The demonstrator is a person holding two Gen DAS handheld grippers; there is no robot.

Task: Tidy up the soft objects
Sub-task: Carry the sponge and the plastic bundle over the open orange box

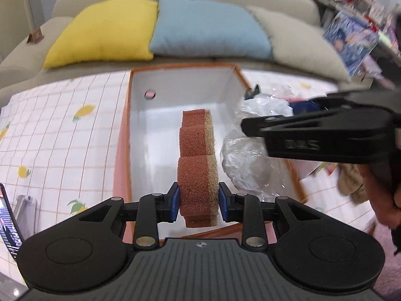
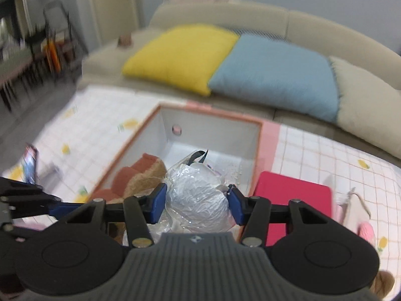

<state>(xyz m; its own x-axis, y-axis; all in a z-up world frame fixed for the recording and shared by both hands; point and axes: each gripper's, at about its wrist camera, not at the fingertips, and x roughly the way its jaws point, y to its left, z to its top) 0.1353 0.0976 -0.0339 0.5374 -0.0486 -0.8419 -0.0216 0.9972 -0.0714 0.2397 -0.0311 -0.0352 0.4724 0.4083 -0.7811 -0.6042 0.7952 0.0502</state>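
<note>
The sponge (image 1: 196,165), squeezed by the left gripper (image 1: 198,202), and the shiny bag (image 2: 198,198), pinched by the right gripper (image 2: 197,202), could be bumped together over the box (image 1: 140,80) straight ahead and dropped outside it.

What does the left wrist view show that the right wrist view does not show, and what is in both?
Only the left wrist view shows the left gripper shut on the brown sponge and the picture books at the far right. Only the right wrist view shows the right gripper shut on the plastic-wrapped bundle, the red box and the chairs. Both show the white box, the sponge, the bundle, the yellow cushion and the blue cushion.
</note>
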